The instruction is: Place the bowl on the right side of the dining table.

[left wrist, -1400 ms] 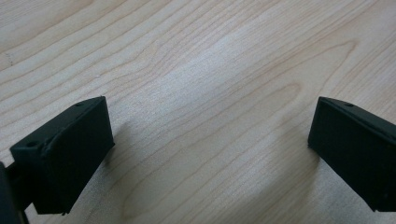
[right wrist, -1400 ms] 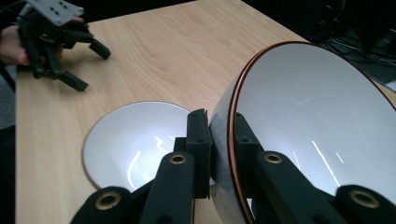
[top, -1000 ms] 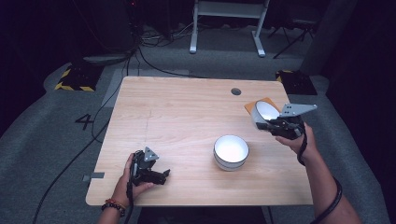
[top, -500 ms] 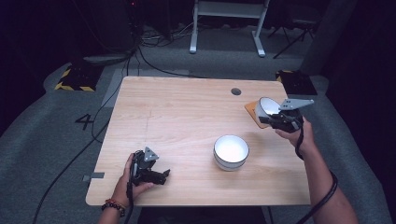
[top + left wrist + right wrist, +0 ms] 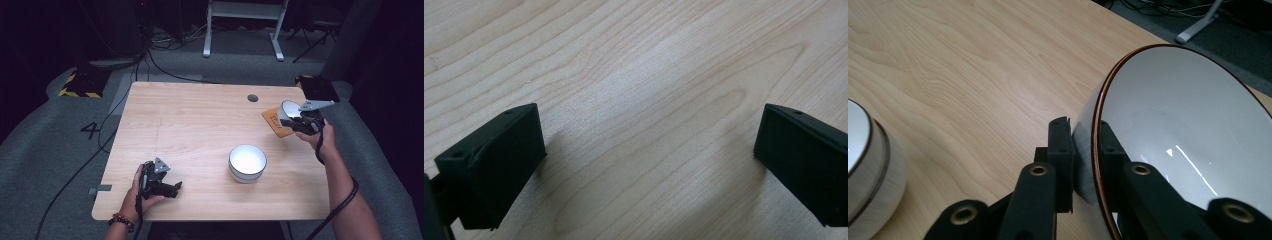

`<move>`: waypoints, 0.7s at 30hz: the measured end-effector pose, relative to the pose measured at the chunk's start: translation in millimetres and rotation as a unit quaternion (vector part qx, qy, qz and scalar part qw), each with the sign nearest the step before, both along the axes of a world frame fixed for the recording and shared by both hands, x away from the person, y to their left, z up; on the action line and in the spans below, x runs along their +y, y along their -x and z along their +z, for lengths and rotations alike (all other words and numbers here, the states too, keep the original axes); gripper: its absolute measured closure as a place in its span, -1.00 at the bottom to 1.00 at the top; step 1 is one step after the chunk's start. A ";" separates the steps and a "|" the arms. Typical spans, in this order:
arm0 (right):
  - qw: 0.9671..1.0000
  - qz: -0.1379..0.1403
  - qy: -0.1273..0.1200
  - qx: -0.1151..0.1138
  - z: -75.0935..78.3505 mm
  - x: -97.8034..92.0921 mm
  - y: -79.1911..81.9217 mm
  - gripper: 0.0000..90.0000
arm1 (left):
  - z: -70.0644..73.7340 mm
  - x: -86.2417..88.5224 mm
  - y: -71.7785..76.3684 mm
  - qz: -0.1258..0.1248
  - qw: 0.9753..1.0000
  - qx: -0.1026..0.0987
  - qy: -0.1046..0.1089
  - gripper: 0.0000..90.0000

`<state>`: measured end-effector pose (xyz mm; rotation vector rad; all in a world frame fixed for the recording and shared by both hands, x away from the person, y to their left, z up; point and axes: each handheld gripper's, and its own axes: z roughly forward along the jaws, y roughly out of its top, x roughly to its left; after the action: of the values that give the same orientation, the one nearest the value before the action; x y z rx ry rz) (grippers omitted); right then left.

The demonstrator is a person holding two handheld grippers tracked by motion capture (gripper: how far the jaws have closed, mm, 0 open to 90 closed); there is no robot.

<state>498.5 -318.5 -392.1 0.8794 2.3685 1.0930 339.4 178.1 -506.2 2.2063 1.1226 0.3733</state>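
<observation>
My right gripper [image 5: 294, 123] is shut on the rim of a white bowl with a brown edge [image 5: 287, 109], holding it tilted just above an orange coaster [image 5: 272, 122] at the table's right side. In the right gripper view the jaws [image 5: 1083, 145] pinch the wall of this bowl [image 5: 1188, 125], one inside and one outside. A second white bowl [image 5: 247, 162] stands upright on the table nearer the front, and its side shows at the left edge [image 5: 865, 175]. My left gripper [image 5: 172, 189] rests open near the front left edge, with bare wood between its jaws [image 5: 649, 150].
A round cable hole [image 5: 252, 98] sits in the wooden table [image 5: 200, 125] near the back edge. A black plate [image 5: 320, 87] lies on the floor beyond the right corner. Cables run over the grey floor at the left.
The right gripper has carried the tilted bowl slightly farther back over the coaster. The left gripper has stayed still.
</observation>
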 end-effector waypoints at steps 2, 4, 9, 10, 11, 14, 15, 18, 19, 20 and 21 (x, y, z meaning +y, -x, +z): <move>1.000 -0.007 0.003 0.002 -2.3 -1.0 -3.9 0.82 | -0.2 -0.1 0.0 0.001 1.000 -0.002 0.001 -1.00; 1.000 -0.013 0.009 0.007 -6.5 -3.2 -8.7 0.82 | 0.0 0.0 0.0 0.000 1.000 0.000 0.000 -1.00; 0.999 -0.028 0.010 0.014 -14.6 -7.4 -17.0 0.83 | -0.2 -0.1 0.1 0.001 1.000 -0.001 0.000 -1.00; 0.999 -0.030 0.009 0.016 -15.8 -7.7 -18.3 0.82 | 0.0 0.0 0.0 0.000 1.000 0.000 0.000 -1.00; 0.999 -0.031 0.012 0.015 -17.6 -8.3 -20.3 0.82 | -0.2 -0.1 0.1 0.001 1.000 -0.002 0.001 -1.00; 0.999 -0.035 0.022 0.021 -23.0 -7.3 -26.4 0.82 | -0.2 -0.1 0.0 0.001 1.000 -0.001 0.001 -1.00; 0.999 -0.036 0.025 0.020 -24.8 -7.0 -28.3 0.82 | -0.2 -0.2 0.0 0.001 1.000 -0.001 0.001 -1.00; 0.998 -0.045 0.025 0.027 -28.9 -6.8 -34.2 0.82 | -0.2 -0.1 0.0 0.001 1.000 -0.001 0.001 -1.00; 0.998 -0.045 0.025 0.027 -28.9 -6.8 -34.2 0.82 | -0.2 -0.2 0.1 0.001 1.000 -0.001 0.001 -1.00; 0.998 -0.044 0.029 0.024 -30.3 -6.9 -36.3 0.82 | -0.2 -0.1 0.0 0.001 1.000 -0.001 0.001 -1.00; 0.998 -0.048 0.031 0.028 -31.3 -5.8 -38.1 0.82 | -0.2 -0.1 0.0 0.001 1.000 -0.001 0.001 -1.00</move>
<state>536.6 -324.4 -423.4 1.0038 2.3649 0.9647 339.4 178.0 -506.4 2.2031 1.1229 0.3761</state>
